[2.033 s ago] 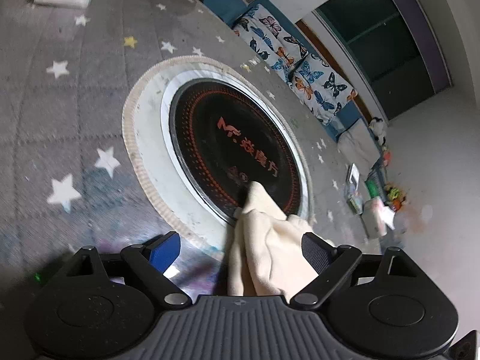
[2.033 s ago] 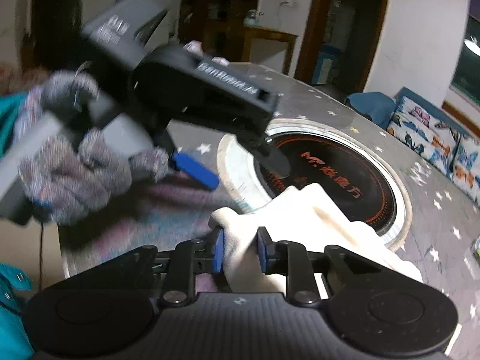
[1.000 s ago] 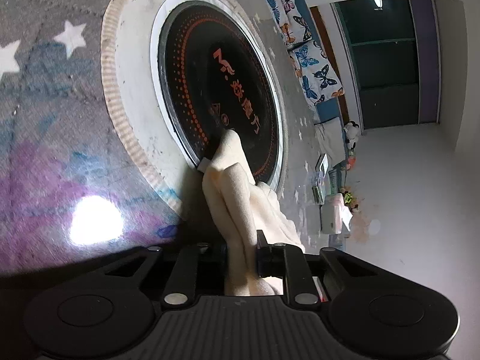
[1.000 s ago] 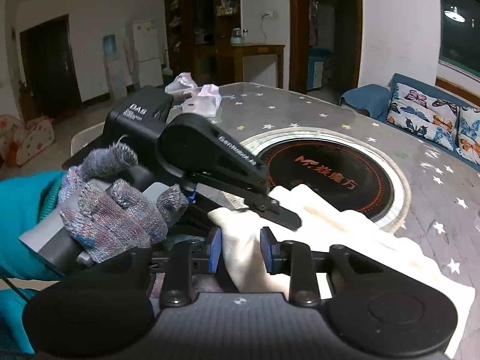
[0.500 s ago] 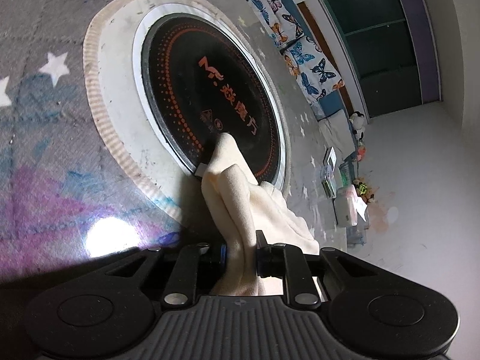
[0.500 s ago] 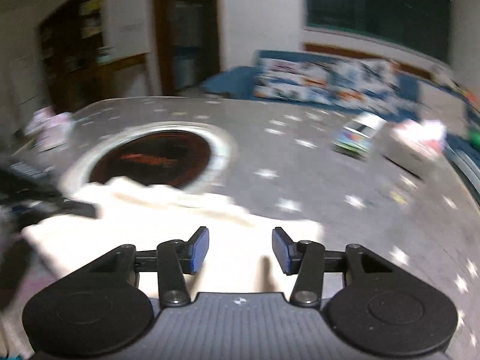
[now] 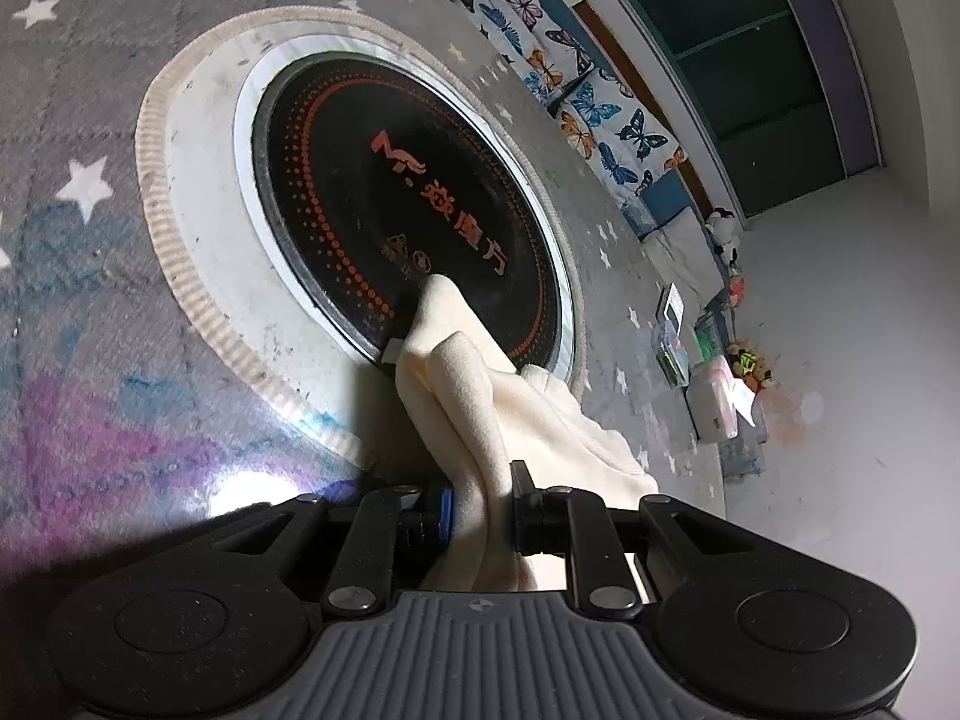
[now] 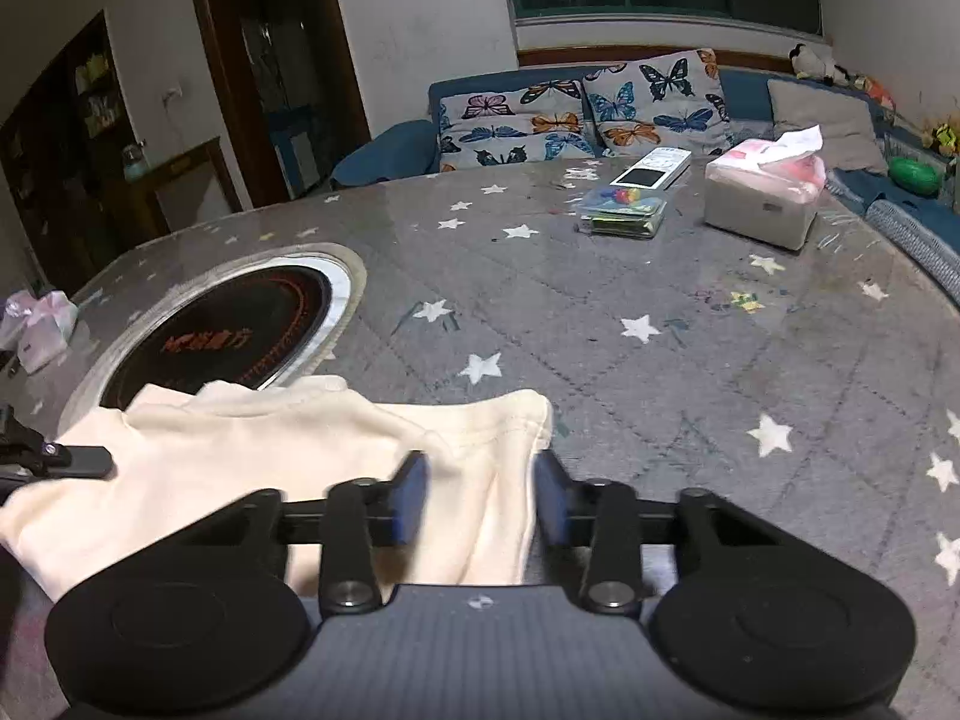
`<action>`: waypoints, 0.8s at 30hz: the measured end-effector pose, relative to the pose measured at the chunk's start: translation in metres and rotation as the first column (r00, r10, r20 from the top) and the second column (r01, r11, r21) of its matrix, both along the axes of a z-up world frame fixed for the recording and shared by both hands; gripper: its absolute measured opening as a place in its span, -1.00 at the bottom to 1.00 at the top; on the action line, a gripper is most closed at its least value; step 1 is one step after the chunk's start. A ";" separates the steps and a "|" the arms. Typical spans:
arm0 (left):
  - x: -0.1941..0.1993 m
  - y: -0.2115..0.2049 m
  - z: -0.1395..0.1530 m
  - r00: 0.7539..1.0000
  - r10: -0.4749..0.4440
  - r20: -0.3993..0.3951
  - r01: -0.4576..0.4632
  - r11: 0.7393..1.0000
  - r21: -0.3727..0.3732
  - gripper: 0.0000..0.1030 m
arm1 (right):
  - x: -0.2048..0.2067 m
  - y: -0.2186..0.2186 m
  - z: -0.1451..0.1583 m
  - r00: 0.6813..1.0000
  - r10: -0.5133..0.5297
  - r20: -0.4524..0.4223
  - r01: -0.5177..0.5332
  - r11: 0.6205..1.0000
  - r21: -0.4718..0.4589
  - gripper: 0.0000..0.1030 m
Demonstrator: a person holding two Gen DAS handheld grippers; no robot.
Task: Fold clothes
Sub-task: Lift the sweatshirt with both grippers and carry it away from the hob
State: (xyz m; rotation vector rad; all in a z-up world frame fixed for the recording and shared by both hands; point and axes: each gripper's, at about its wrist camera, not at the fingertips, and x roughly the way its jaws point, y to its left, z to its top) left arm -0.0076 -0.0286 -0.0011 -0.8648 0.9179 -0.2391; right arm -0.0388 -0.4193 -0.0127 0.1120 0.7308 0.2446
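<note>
A cream garment [image 7: 480,396] lies bunched on the grey star-patterned table, one end draped over the rim of the round black hob [image 7: 396,210]. My left gripper [image 7: 480,516] is shut on a thick fold of that garment. In the right wrist view the garment [image 8: 270,450] stretches leftward to a finger of the left gripper [image 8: 72,459]. My right gripper [image 8: 483,498] is at the garment's right-hand hemmed end. Its jaws are closing with the cloth edge between them, and the blurred pads still stand apart from it.
The hob [image 8: 228,336] sits sunk in the table [image 8: 660,360]. At the far side stand a tissue box [image 8: 762,198], a clear plastic box [image 8: 624,210] and a remote [image 8: 651,168]. A pink bag [image 8: 39,324] lies far left. A butterfly-cushioned sofa is behind.
My right gripper let go of the corner beside the left gripper, swung right to the garment's other end, spread its jaws and is drawing them in. The left gripper rolled slightly, still holding.
</note>
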 end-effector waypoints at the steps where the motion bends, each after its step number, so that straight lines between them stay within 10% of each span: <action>1: 0.000 -0.001 0.001 1.000 -0.002 0.004 0.002 1.000 0.011 -0.63 | -0.001 0.001 0.000 1.000 0.006 -0.001 -0.006 1.000 0.005 -0.61; 24: 0.043 -0.109 0.066 0.956 -0.238 0.173 0.212 0.964 0.159 -0.69 | -0.036 -0.061 0.064 0.966 -0.148 0.210 0.157 0.987 -0.028 -0.77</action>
